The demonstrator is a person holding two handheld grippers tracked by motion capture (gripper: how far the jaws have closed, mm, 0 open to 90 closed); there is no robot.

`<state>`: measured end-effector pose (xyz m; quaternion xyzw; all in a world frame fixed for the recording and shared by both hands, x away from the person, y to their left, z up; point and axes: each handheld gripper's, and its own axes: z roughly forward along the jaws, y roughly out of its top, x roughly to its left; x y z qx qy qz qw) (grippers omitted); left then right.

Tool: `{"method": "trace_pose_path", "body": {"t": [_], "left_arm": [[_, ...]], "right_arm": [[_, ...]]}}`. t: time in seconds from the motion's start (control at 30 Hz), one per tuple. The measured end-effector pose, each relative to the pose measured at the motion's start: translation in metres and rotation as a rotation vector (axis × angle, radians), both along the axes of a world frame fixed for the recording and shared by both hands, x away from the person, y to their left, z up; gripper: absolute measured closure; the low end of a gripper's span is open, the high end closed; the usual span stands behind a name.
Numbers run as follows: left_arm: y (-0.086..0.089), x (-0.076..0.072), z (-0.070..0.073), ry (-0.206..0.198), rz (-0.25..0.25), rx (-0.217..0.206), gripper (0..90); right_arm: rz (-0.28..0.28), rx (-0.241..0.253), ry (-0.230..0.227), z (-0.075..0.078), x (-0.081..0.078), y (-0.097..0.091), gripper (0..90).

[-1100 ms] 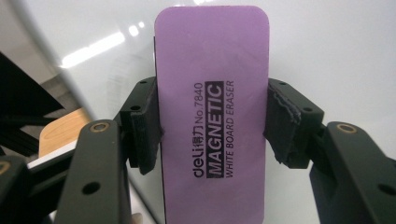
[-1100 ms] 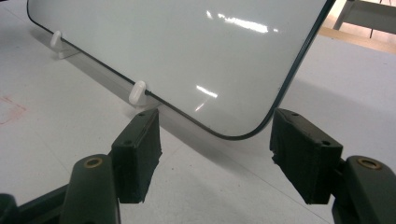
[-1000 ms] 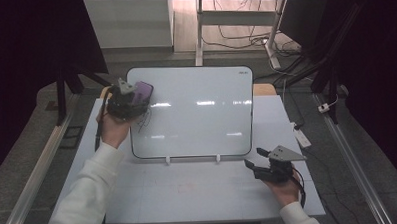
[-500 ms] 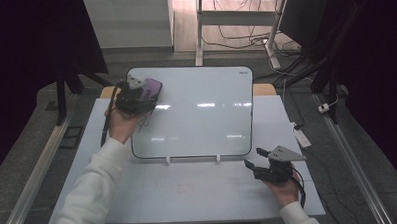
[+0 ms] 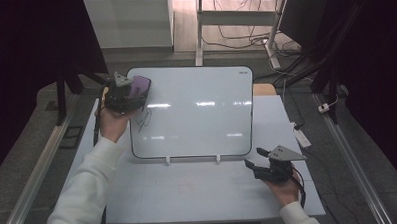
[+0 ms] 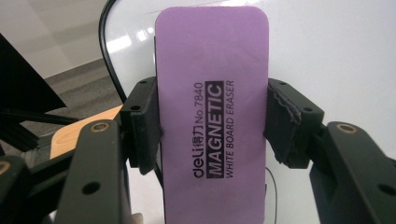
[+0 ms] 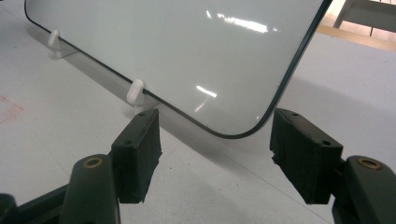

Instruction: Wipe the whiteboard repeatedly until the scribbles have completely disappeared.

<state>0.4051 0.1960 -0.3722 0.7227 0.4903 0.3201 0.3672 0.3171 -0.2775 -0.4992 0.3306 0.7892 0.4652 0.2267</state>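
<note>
While my right gripper [image 5: 261,165] is resting on the table [image 5: 189,192] near me with its jaws wide and empty, just off the whiteboard's [image 5: 201,112] near corner, my left gripper [image 5: 128,94] is clamping the purple eraser [image 6: 212,116] across its sides at the board's far left corner. I'm judging the wiping unfinished: a dark scribble [image 5: 143,120] is sitting just below the eraser.

Overhead light left bright streaks of glare on the whiteboard [image 5: 196,112] and lit the pale table [image 5: 189,192] evenly, while the room around lay nearly black, the purple eraser [image 6: 212,107] stood sharp up close, and the background beyond it blurred softly.
</note>
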Motion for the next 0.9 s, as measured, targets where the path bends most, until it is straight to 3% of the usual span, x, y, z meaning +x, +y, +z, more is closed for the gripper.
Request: {"method": "trace_pose_path", "body": {"t": [0.13, 0.33, 0.5, 0.73, 0.9], "left_arm": [[-0.003, -0.002, -0.003, -0.001, 0.001, 0.020, 41.3], [-0.002, -0.012, -0.014, 0.026, -0.013, 0.013, 41.3], [-0.008, -0.028, -0.034, 0.038, -0.041, 0.040, 41.2], [-0.018, -0.053, -0.066, 0.053, -0.086, 0.041, 41.2], [-0.024, -0.064, -0.078, 0.055, -0.102, 0.079, 41.3]], "right_arm": [[0.005, -0.003, -0.002, 0.000, -0.001, 0.001, 32.6], [0.004, 0.001, 0.004, -0.001, 0.000, 0.000, 32.6], [0.006, 0.000, 0.000, -0.001, -0.001, 0.001, 32.6], [0.006, 0.000, 0.000, 0.000, -0.001, 0.002, 32.6], [0.006, 0.000, -0.001, -0.001, -0.001, 0.002, 32.6]]}}
